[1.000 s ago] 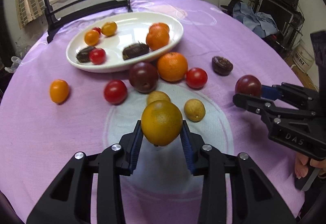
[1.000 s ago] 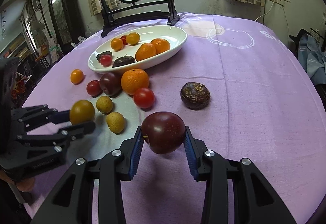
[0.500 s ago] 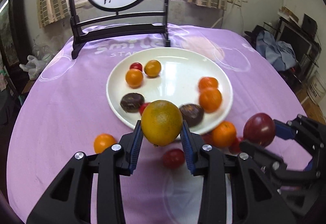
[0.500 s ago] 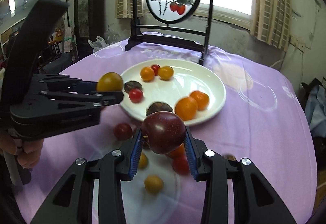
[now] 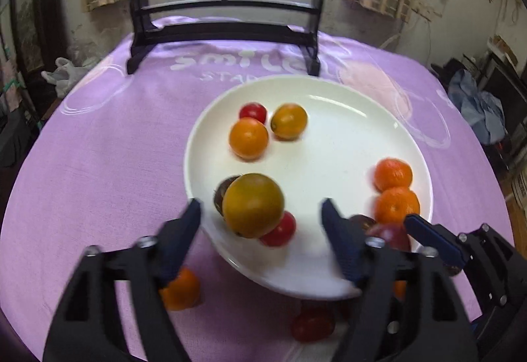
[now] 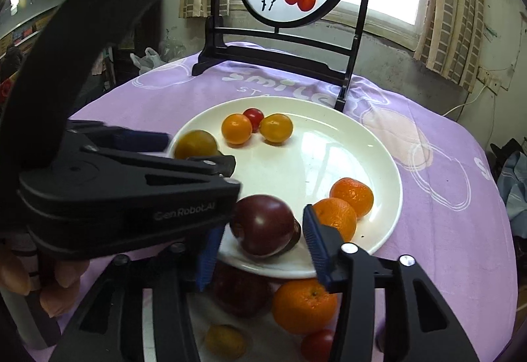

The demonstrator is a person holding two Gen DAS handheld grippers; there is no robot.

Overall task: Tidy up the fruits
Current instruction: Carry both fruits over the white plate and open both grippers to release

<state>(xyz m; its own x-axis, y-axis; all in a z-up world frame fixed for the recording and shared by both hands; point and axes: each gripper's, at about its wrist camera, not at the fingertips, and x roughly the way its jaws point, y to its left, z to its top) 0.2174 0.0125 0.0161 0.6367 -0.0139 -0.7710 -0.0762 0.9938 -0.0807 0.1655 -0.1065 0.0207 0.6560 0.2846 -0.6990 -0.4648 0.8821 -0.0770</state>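
Over white round plate (image 5: 346,131): left gripper (image 5: 260,217) opening, round yellow-green fruit (image 5: 253,205) loose between; right gripper (image 6: 260,230) opening around glossy dark plum (image 6: 262,225).

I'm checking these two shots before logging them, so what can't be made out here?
- Left wrist view: dark fruit on the white plate, mostly behind the yellow-green fruit.
- Right wrist view: the plate's near-left rim, hidden by the left tongs.
- Both views: fruits below the plate, blurred.
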